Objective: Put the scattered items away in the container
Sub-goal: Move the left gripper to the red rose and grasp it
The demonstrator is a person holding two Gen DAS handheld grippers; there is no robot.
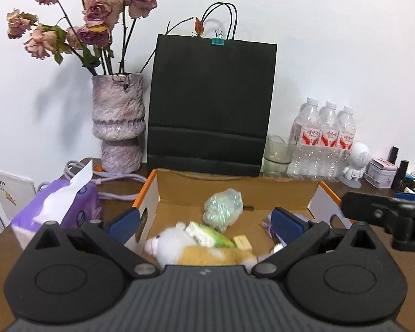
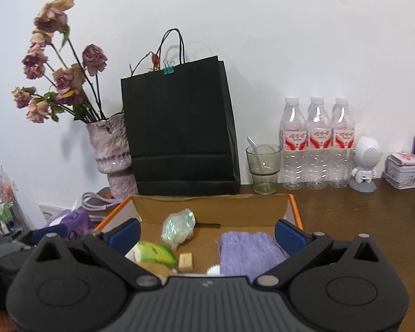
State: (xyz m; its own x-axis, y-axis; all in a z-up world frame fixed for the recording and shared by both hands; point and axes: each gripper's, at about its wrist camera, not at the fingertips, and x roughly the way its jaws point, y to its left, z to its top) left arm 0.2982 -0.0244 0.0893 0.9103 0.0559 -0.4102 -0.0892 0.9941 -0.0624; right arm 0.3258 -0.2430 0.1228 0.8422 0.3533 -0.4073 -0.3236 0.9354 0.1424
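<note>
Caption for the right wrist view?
Open right gripper above cardboard box holding purple cloth and small items.

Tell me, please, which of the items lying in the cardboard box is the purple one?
It is the folded purple cloth, lying at the box's right side. The others differ: a green packet, an iridescent wrapped bundle and a small tan block.

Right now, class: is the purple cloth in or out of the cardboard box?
In. The purple cloth lies on the cardboard box floor, inside its right wall.
</note>
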